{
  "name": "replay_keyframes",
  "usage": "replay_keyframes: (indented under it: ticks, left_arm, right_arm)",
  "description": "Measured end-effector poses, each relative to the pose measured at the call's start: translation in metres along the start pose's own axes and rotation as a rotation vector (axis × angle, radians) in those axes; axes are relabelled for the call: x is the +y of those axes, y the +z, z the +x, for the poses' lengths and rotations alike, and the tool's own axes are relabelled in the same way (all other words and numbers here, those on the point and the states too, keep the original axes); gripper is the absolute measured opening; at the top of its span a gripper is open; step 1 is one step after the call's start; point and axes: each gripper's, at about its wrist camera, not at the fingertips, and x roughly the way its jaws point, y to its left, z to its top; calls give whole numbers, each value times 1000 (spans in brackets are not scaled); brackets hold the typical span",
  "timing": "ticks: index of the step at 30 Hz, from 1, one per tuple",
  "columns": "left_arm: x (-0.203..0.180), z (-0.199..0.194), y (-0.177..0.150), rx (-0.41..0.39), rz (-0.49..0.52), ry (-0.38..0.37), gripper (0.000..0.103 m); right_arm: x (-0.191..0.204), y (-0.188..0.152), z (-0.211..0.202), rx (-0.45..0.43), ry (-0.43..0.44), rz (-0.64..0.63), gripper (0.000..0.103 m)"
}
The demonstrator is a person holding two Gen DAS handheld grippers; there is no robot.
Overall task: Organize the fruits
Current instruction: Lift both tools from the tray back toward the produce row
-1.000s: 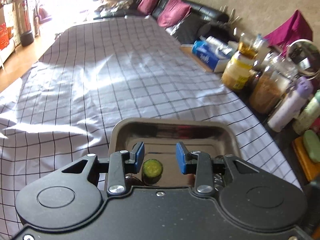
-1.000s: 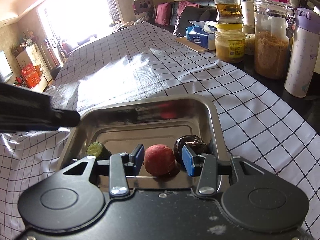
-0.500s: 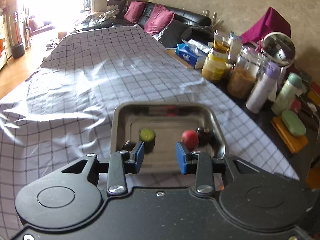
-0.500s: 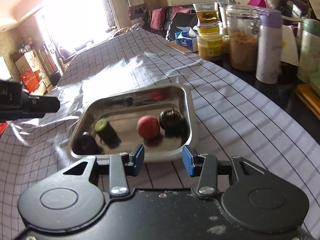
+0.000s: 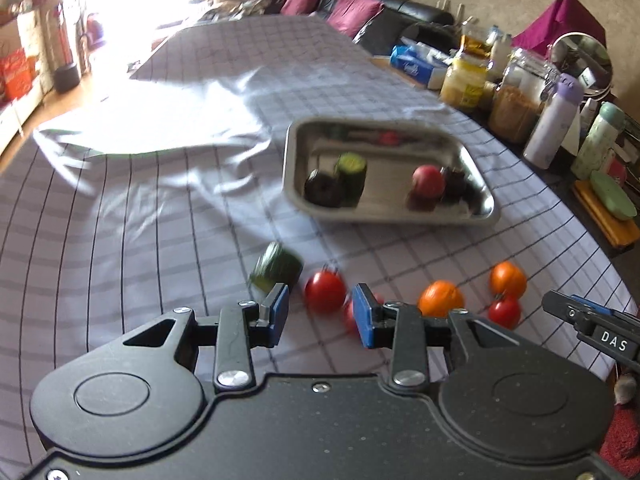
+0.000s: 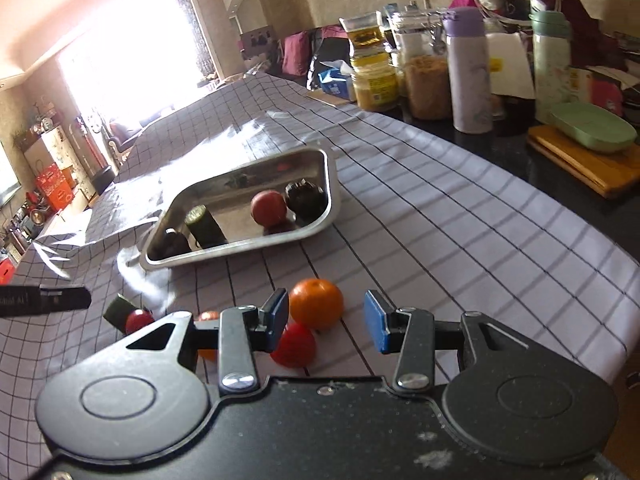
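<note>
hovering above the checked grey tablecloth (image 5: 160,240), the left gripper (image 5: 322,316) has its blue-padded fingers (image 5: 280,306) spread apart with nothing between them; a round red tomato (image 5: 325,291) lies just beyond the gap and a short dark green cucumber piece (image 5: 276,268) just past the left pad. the right gripper (image 6: 327,322) is likewise spread and empty, with a round orange fruit (image 6: 317,303) just beyond its left pad and a red tomato (image 6: 294,345) partly hidden behind that pad. farther off sits the rectangular steel tray (image 5: 486,216), holding four items: two dark round fruits, one upright cucumber piece and one red round fruit. motion blur softens the near fruits. on the cloth the left view shows two orange fruits, two clear tomatoes and a third red one cut off by the right pad.
</note>
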Motion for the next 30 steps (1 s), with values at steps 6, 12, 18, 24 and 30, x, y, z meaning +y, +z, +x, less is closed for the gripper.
replay_keyframes:
  ticks: [6, 12, 18, 24, 30]
  left_arm:
    - [1, 6, -28, 27, -1, -29, 45]
    - [-7, 15, -44, 76, 28, -65, 45]
    - [-13, 23, -46, 97, 47, -89, 45]
    - [-13, 26, -45, 94, 56, -101, 45]
    - [-13, 26, -42, 86, 65, -110, 45]
  right_arm:
    - [5, -25, 0, 19, -31, -23, 45]
    - [17, -37, 4, 23, -44, -94, 45]
    - [24, -37, 12, 43, -38, -106, 45]
    - [32, -34, 21, 35, -61, -124, 45]
    - [40, -33, 29, 33, -80, -151, 45]
